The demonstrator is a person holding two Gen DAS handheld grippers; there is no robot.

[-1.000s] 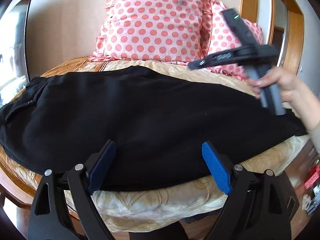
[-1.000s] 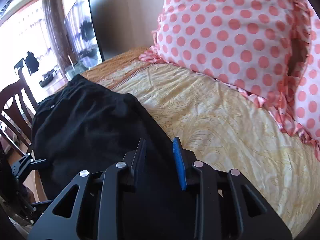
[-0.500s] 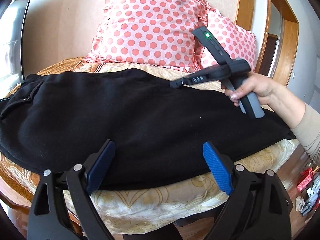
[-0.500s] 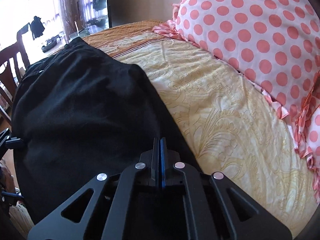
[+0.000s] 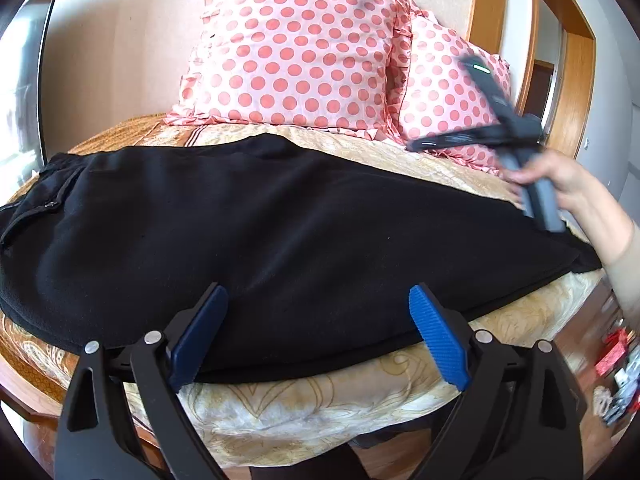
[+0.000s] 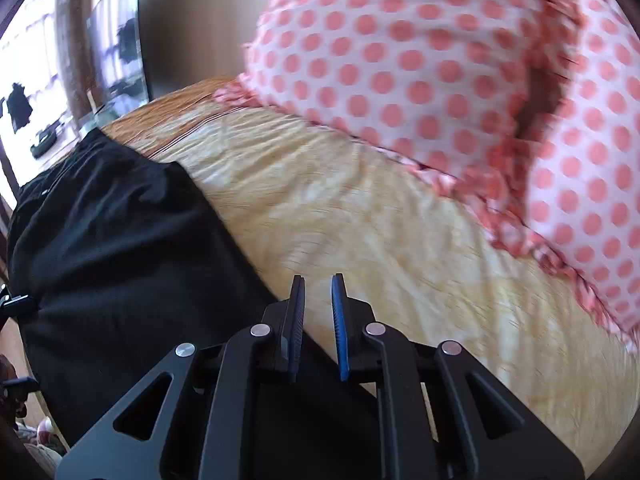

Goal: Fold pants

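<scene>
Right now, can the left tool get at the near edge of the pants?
Probably yes. The left tool is wide open, its fingers straddling the near edge of the black pants where they lie flat on the yellow bedspread. Nothing sits between them; the right tool is off at the far side.

The bed (image 5: 320, 412), under a yellow patterned cover, carries the black pants (image 5: 280, 248), spread flat across it just ahead of the left tongs (image 5: 318, 334), reaching well to both sides. Two pink dotted pillows (image 5: 304, 52) stand on the bed beyond the pants, farther from those tongs.
</scene>
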